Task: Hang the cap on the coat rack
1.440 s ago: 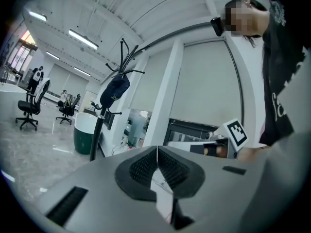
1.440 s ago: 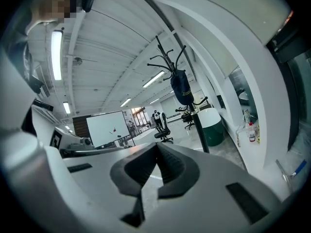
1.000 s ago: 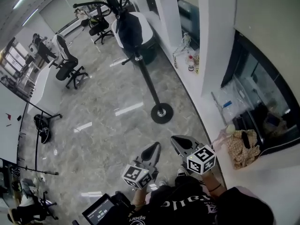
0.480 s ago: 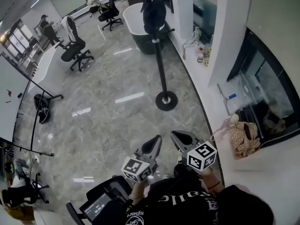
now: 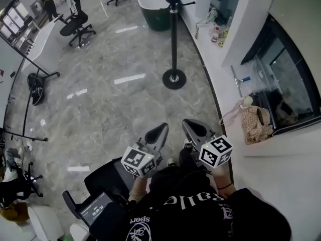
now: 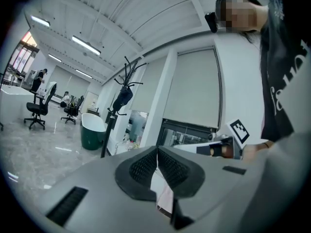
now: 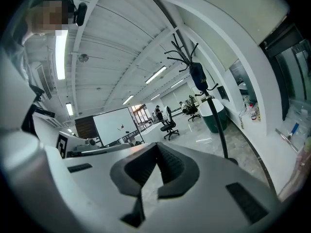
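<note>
The black coat rack [image 5: 173,39] stands on the marble floor ahead, its round base [image 5: 174,79] well beyond both grippers. A dark cap [image 7: 197,76] hangs on the rack just below its branching hooks, and it also shows as the cap [image 6: 123,97] in the left gripper view. My left gripper [image 5: 161,129] and right gripper [image 5: 188,124] are held side by side close to the person's body, pointing toward the rack. Both are shut with nothing between the pads. Neither touches the rack or the cap.
A dark green and white tub [image 5: 153,1] stands behind the rack. Office chairs [image 5: 75,24] are at the far left. A white ledge [image 5: 225,89] along the right wall carries bottles [image 5: 218,34] and a woven bag [image 5: 256,124]. A black chair with a small screen [image 5: 98,212] is at the lower left.
The coat rack has shifted up and farther off in the head view as the person and both grippers drew back from it. Both jaws stay shut.
</note>
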Demonstrator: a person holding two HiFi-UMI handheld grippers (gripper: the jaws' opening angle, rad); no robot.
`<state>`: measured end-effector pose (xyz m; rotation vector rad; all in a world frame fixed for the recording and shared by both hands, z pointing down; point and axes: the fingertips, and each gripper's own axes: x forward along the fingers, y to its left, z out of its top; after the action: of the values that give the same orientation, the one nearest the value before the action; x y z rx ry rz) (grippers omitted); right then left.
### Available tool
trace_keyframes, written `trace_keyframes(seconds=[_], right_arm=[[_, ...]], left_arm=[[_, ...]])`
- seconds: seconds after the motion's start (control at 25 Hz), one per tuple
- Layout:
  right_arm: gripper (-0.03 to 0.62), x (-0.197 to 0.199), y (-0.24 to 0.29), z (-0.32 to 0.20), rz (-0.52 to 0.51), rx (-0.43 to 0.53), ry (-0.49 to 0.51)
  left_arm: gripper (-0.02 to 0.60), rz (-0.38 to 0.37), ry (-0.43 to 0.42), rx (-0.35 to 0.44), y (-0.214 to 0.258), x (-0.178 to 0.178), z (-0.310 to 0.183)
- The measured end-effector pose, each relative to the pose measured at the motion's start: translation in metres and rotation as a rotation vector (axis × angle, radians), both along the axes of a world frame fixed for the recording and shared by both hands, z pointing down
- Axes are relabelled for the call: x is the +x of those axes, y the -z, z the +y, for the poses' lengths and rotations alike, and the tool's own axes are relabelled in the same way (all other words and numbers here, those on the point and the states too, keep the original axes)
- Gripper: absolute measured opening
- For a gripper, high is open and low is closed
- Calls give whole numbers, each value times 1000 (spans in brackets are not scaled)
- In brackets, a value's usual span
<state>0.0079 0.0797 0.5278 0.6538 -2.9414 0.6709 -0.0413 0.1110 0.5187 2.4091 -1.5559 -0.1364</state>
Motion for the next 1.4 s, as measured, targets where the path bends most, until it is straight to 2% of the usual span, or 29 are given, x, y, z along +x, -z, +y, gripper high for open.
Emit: trace_keyframes(seconds=[0.12,0.32,0.8,1.04,1.4], right_arm=[[15,8,-1,16,7,-7,-5],[15,11,2,16,9,-10,-15],[15,6,28,-10,-14,-30,30],[15,58,16,-5,-22,-38,15],[15,99,10,-18,-30,-44,-2]], left_arm=[[5,1,-20,-8,-3,10,13],[5,1,-43,3,2,17,10],[5,-2,-5,24,33,18,-15],[5,-16,-27,15,23,70,-10],[5,-21,-39,9,20,108,-22]])
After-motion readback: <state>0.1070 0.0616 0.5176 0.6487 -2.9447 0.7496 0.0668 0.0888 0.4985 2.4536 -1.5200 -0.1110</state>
